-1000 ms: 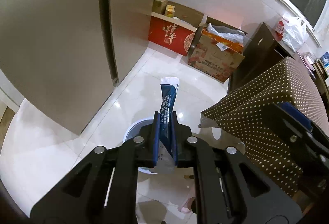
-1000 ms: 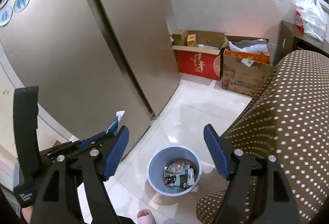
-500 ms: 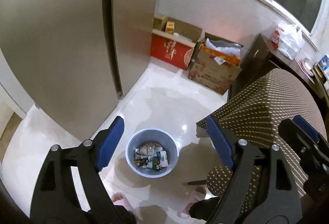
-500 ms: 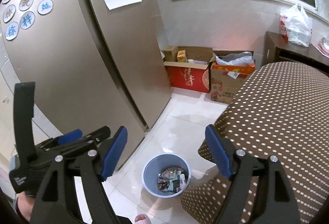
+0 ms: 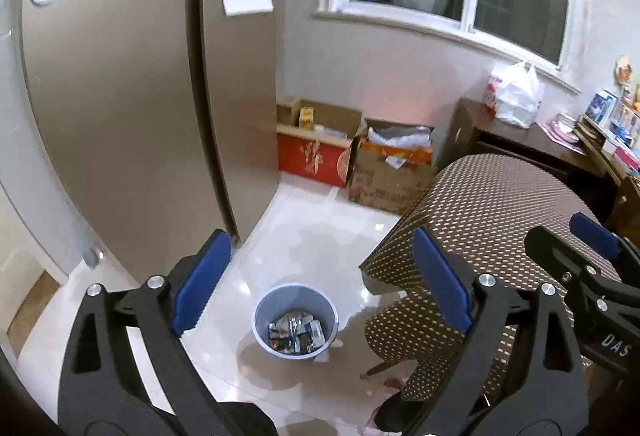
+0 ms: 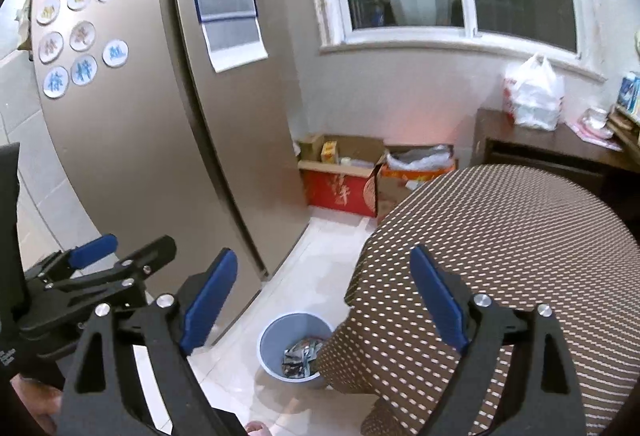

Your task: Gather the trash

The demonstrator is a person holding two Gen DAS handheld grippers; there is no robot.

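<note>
A grey-blue trash bin (image 5: 296,320) stands on the white tile floor, holding several wrappers (image 5: 295,331). It also shows in the right wrist view (image 6: 294,344), partly behind the table's edge. My left gripper (image 5: 320,284) is open and empty, high above the bin. My right gripper (image 6: 324,300) is open and empty, above the table's edge. The right gripper shows at the right of the left wrist view (image 5: 592,268); the left gripper shows at the left of the right wrist view (image 6: 100,272).
A table with a brown dotted cloth (image 5: 496,220) fills the right. A tall bronze fridge (image 5: 120,96) stands at the left. Cardboard boxes (image 5: 352,160) sit against the far wall under a window. A dark cabinet (image 5: 516,144) carries a white plastic bag (image 5: 512,96).
My left gripper opened and let go of the blue wrapper, which fell into the bin. Both grippers have since risen higher and tilted up toward the window.
</note>
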